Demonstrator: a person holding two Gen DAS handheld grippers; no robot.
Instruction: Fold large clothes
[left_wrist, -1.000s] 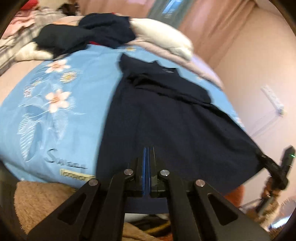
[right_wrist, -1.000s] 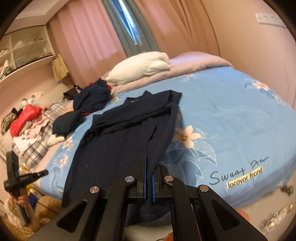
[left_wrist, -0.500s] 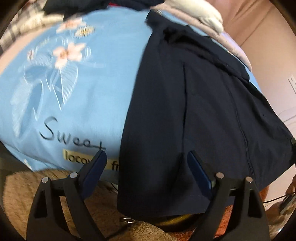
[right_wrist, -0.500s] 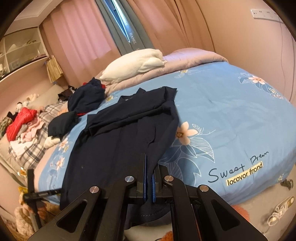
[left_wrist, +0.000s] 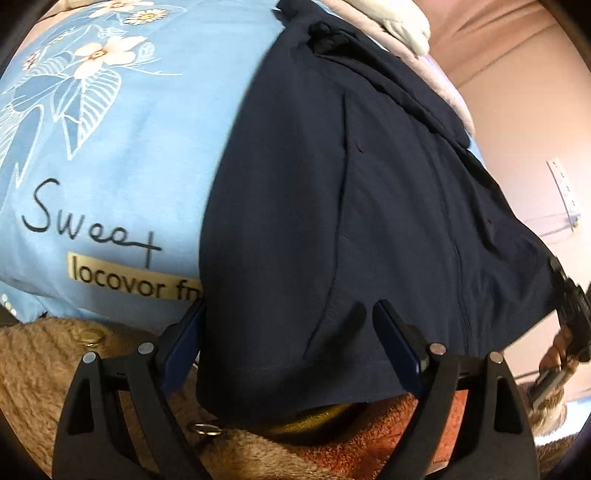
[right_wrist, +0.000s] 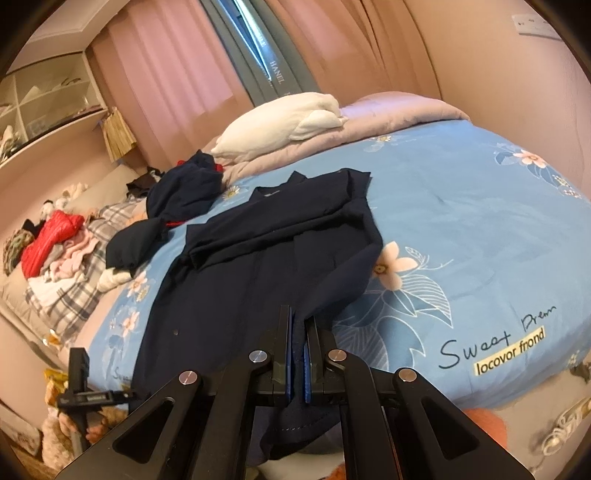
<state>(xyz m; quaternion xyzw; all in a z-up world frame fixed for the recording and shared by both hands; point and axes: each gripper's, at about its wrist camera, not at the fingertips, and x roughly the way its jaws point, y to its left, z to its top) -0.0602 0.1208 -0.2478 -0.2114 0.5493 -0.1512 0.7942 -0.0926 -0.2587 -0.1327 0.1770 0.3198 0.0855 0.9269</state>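
Left wrist view: left gripper (left_wrist: 288, 328) gapes wide, straddling the navy shirt's (left_wrist: 369, 184) hem, unpinched. Right gripper (right_wrist: 298, 363) is clamped on the hem corner. Sleeves lie folded in; body fold not yet done.

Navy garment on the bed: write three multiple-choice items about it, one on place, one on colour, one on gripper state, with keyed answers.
1. Where does the navy garment lie?
A. on the blue floral bedspread
B. on a shelf
C. on the floor

2. What colour is the pillow at the bed's head?
A. red
B. white
C. green

3. How is the right gripper?
A. wide open, empty
B. shut on the garment's hem
C. shut on the pillow

Answers: 1 A, it is spread over the bedspread; 2 B, it looks white; 3 B, dark cloth is pinched between its blue pads.
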